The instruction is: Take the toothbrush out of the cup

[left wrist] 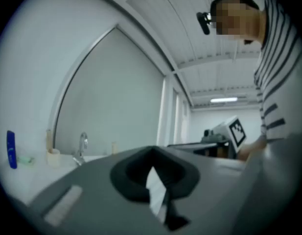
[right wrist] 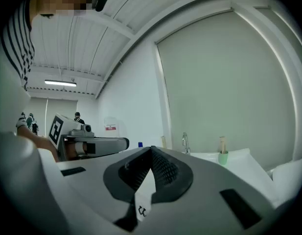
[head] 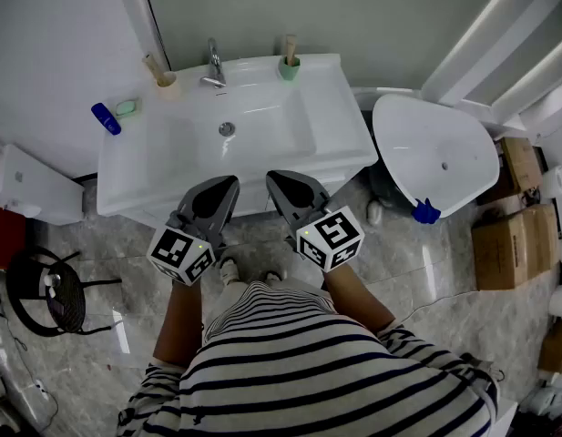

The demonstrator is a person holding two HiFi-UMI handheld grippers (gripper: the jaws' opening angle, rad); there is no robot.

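Two cups stand at the back of the white sink (head: 335, 144). The beige cup (head: 168, 85) left of the faucet (head: 213, 66) holds a slanted wooden toothbrush (head: 154, 67). The green cup (head: 289, 69) on the right holds an upright toothbrush (head: 289, 47). My left gripper (head: 231, 183) and right gripper (head: 272, 177) hover side by side at the sink's front edge, both shut and empty, well short of either cup. The beige cup (left wrist: 53, 157) shows far off in the left gripper view beyond the left gripper (left wrist: 151, 151). The green cup (right wrist: 222, 157) shows in the right gripper view beyond the right gripper (right wrist: 151, 150).
A blue bottle (head: 105, 118) and a green soap (head: 126, 108) lie on the sink's left corner. A white toilet (head: 435, 153) stands to the right, with cardboard boxes (head: 508, 244) beyond it. A black wire stool (head: 44, 291) stands on the marble floor at the left.
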